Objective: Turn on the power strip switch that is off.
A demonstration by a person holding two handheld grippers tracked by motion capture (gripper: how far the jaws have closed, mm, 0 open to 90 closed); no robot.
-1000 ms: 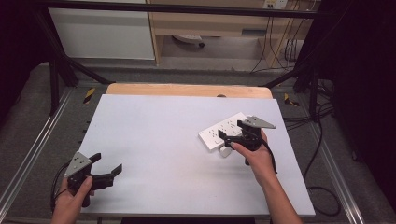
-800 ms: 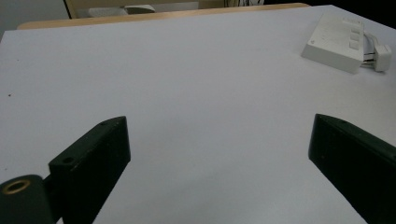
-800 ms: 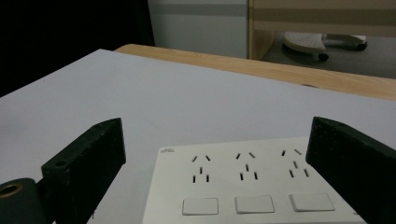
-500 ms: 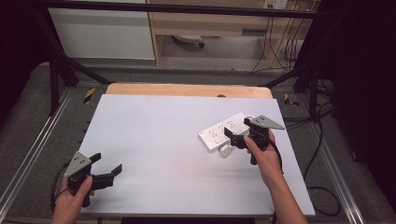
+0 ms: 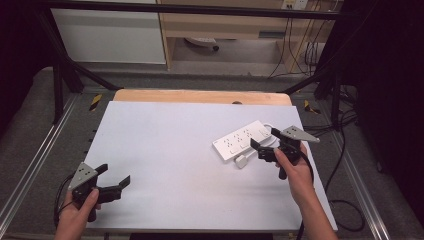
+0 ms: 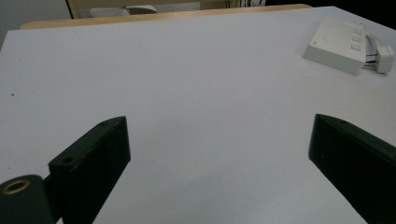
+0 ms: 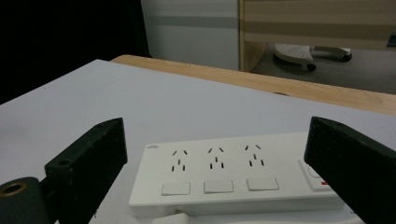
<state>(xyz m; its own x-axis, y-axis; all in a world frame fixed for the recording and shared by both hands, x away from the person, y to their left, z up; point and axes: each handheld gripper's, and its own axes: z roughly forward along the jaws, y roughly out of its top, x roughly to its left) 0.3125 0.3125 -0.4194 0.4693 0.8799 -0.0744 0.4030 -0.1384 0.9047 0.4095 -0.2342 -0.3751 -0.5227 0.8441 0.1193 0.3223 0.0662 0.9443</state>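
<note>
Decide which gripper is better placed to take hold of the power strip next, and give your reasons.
Right. The right gripper is open just beside the power strip, which sits between its jaws in the right gripper view. The left gripper, also open, is at the table's near left corner, far from the strip.

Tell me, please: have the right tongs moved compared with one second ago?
Yes. In the high view the right tongs have drawn back toward the person and the table's right edge, now beside the power strip rather than over it.

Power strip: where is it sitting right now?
In the high view the power strip lies on the right half of the table, just ahead of the open right gripper, with a white plug at its near edge.
</note>
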